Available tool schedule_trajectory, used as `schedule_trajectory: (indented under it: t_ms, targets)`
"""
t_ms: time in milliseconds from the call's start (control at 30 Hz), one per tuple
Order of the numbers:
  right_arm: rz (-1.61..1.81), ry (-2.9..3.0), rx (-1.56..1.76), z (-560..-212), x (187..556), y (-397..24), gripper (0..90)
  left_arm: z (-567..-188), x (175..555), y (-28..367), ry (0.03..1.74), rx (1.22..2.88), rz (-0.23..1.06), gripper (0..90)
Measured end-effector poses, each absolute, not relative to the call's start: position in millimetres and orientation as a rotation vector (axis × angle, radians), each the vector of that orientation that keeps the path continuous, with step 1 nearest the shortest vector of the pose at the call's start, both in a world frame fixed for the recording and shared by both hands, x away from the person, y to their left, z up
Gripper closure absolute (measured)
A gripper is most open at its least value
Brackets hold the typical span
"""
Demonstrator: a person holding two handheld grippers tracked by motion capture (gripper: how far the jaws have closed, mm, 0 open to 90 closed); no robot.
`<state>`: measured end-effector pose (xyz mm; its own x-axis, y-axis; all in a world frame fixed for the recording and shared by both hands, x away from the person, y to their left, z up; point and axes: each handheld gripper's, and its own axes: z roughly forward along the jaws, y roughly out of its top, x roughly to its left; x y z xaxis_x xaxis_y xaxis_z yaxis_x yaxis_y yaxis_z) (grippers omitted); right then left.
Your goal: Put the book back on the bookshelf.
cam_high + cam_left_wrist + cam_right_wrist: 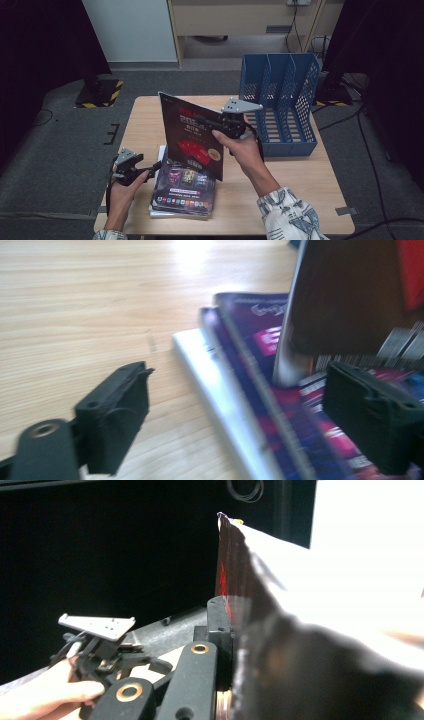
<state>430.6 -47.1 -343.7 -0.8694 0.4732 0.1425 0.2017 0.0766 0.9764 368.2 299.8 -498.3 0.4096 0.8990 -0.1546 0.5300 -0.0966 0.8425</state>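
A dark magazine with a red cover (192, 132) stands upright above the table, pinched at its right edge by my right gripper (216, 124), which is shut on it. In the right gripper view the black jaw (218, 625) presses against the magazine (235, 575). A stack of purple-covered magazines (182, 190) lies flat at the front left of the table, with the held magazine's lower edge over it. My left gripper (154, 167) sits low at the stack's left edge, jaws wide open. In the left gripper view (242, 415) the stack's edge (255, 340) lies between and beyond the pads, untouched.
A blue file rack (280, 100) with several upright slots stands at the back right of the wooden table (300, 190). A white book (210, 375) is at the bottom of the stack. Dark curtains and grey floor surround the table.
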Motion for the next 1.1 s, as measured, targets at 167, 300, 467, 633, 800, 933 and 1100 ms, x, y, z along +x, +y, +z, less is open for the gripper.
schedule_trajectory:
  t_ms: [167,300,467,633,800,933,1100]
  targets:
    - [1.852,2.105,0.719,-337.1,440.5,-48.8,86.9,-503.5,368.6,305.3,1.272,1.803,0.557,4.0]
    - [1.829,2.086,0.747,-334.4,448.0,-49.3,86.9,-506.0,369.5,307.6,1.304,1.813,0.573,4.0]
    - [1.815,2.070,0.769,-333.5,451.1,-50.4,86.9,-511.1,370.5,309.6,1.331,1.836,0.582,4.1]
    - [1.815,2.053,0.769,-328.0,450.1,-53.6,87.0,-512.9,371.7,308.6,1.350,1.851,0.618,4.4]
    - [1.805,2.041,0.782,-318.5,452.6,-57.3,86.9,-514.0,371.8,311.8,1.377,1.850,0.625,4.4]
    - [1.798,2.025,0.780,-307.1,452.0,-60.3,86.9,-514.4,370.7,315.5,1.395,1.830,0.611,4.3]
    - [1.805,2.002,0.796,-296.3,452.5,-64.6,86.9,-515.4,370.8,319.5,1.405,1.844,0.611,4.7]
